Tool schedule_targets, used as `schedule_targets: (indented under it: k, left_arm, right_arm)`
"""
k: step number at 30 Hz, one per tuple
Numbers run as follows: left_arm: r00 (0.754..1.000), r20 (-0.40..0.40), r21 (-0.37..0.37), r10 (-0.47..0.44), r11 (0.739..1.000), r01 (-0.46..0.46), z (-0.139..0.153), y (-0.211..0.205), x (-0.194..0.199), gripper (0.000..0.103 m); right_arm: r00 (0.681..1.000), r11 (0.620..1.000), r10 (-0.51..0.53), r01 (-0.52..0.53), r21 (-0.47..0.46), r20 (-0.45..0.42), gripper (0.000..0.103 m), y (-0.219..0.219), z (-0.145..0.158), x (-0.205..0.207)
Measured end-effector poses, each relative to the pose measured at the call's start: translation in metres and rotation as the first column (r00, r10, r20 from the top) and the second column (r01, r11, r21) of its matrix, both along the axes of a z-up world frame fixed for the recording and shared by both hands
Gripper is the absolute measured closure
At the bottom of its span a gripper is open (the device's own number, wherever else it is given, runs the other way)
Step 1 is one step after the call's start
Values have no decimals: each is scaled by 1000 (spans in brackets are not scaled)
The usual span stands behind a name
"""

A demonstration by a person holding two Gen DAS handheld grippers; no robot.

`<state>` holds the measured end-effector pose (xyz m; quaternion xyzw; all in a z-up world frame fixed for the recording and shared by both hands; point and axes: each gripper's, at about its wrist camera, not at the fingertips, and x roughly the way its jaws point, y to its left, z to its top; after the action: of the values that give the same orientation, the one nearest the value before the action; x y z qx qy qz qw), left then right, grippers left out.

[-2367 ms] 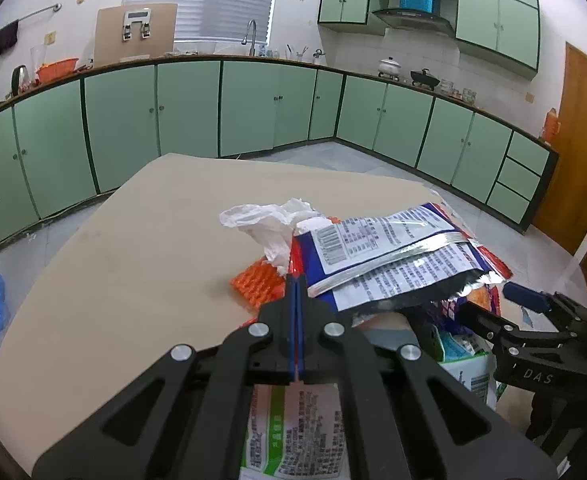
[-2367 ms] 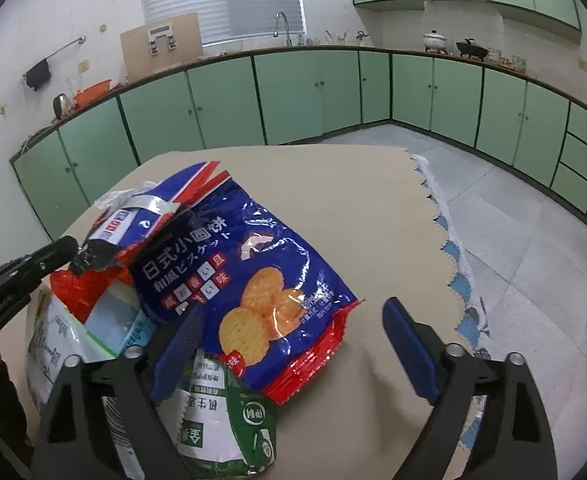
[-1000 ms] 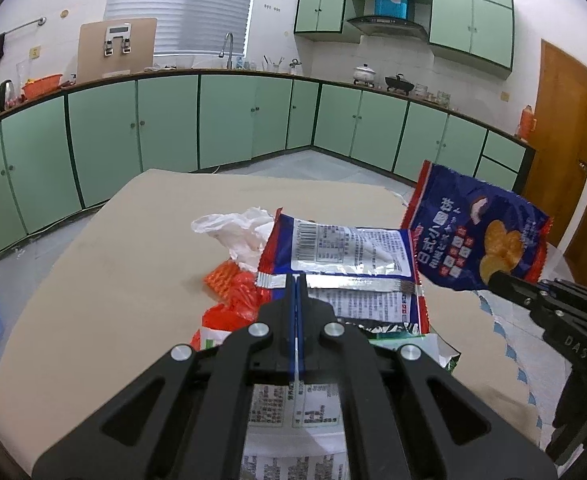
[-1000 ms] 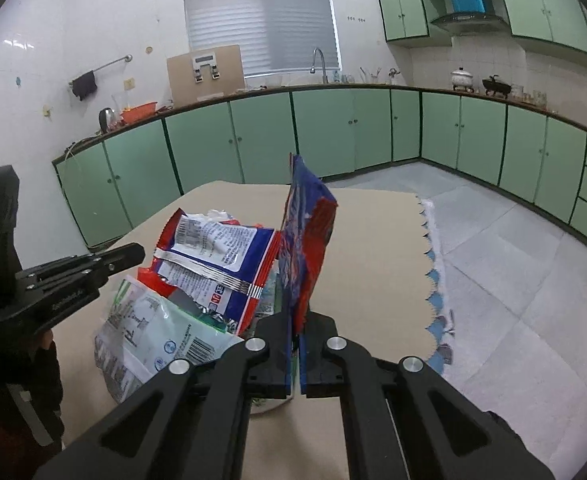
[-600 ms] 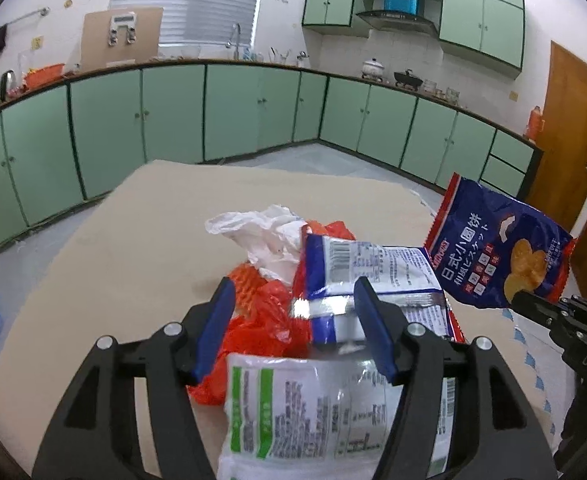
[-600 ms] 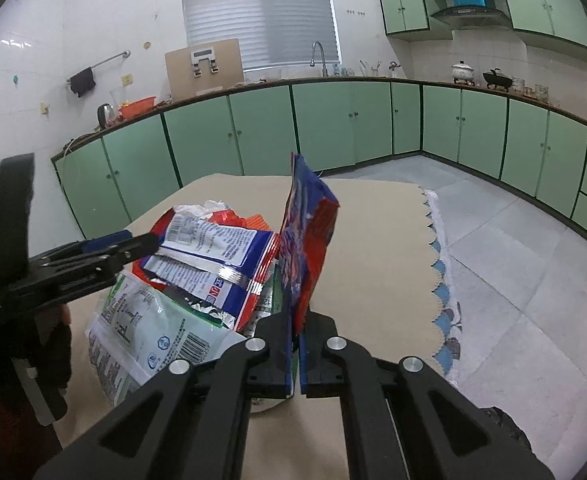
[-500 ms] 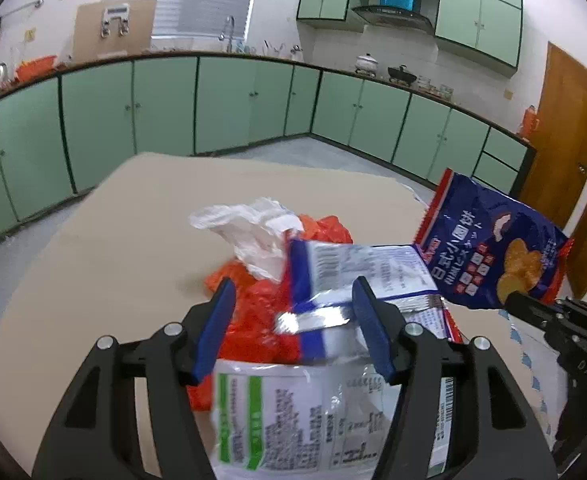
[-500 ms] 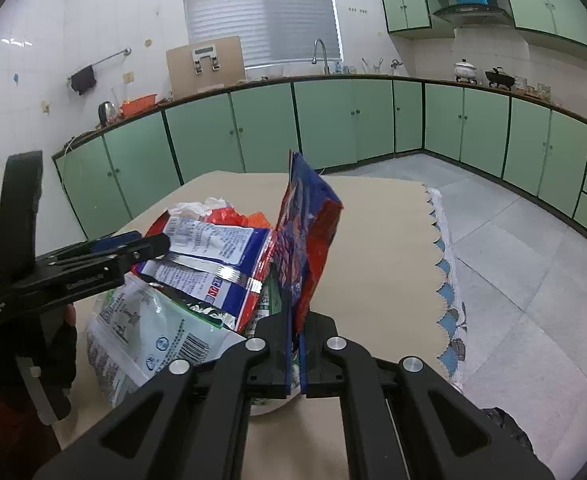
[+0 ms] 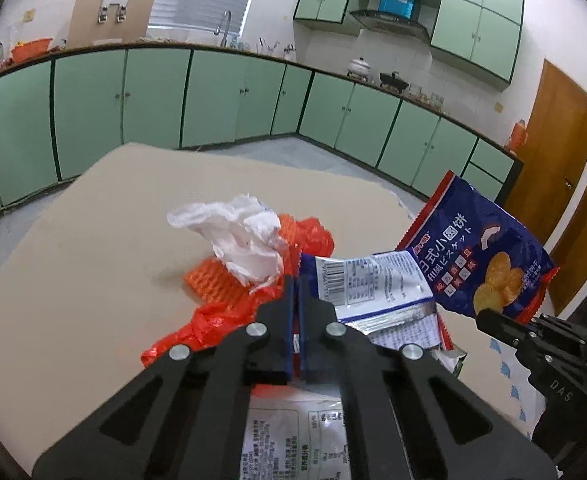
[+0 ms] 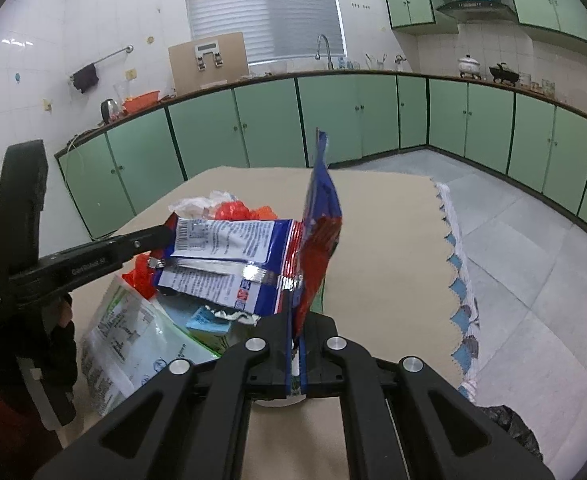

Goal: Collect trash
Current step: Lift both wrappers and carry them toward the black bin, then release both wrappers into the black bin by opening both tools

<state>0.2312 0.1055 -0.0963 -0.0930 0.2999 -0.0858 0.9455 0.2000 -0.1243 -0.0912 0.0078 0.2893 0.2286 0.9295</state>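
Left wrist view. White crumpled plastic bag [image 9: 245,236] lies at the far left of the trash pile on the tan table [image 9: 93,248], on top of red plastic wrapping [image 9: 229,312]. Left gripper [image 9: 295,280] has just been closing; jaws now pressed together on the near left edge of the white-and-blue barcode wrapper [image 9: 373,284]. A white printed pouch [image 9: 293,436] lies under the gripper body. To the right, the blue cracker bag [image 9: 481,256] is raised off the table, its lower right edge pinched by the right gripper [image 9: 483,316].

Right wrist view. The left gripper [image 10: 165,234] comes in from the left, its tip clamped on the barcode wrapper [image 10: 229,256], which sits lifted above the white pouch [image 10: 133,340] and a small light-blue scrap [image 10: 207,320]. Centre: right gripper [image 10: 295,340] clenched on the bottom edge of the blue cracker bag [image 10: 319,224], which stands upright, edge-on to the camera, touching the barcode wrapper's right end. Scalloped cloth edging [image 10: 461,280] runs along the table's right side.
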Motion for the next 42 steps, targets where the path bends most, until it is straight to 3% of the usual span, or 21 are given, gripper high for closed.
schedule_targets:
  k: [13,21,33,42]
  left_arm:
    - [983,183,44,2,999,-11,61,-24,-40,103]
    - [963,254,60,-89,995,76,85,-77,-70,103]
    - [938,207,112,-277,960,258,55,-194,-97,103]
    - [913,126,178,-388,914,364,7,-272,-118,103]
  right_arm:
    - [993,998,-55,50,48,107,101,-26,48,-31]
    - [982,992,-122,117,44,142,101,-62,66,-63]
    - [942,944,-328,329,0,73,101,-156,41,-134]
    - [905,905,-425,424,-35,-21,101,-199,2,-158]
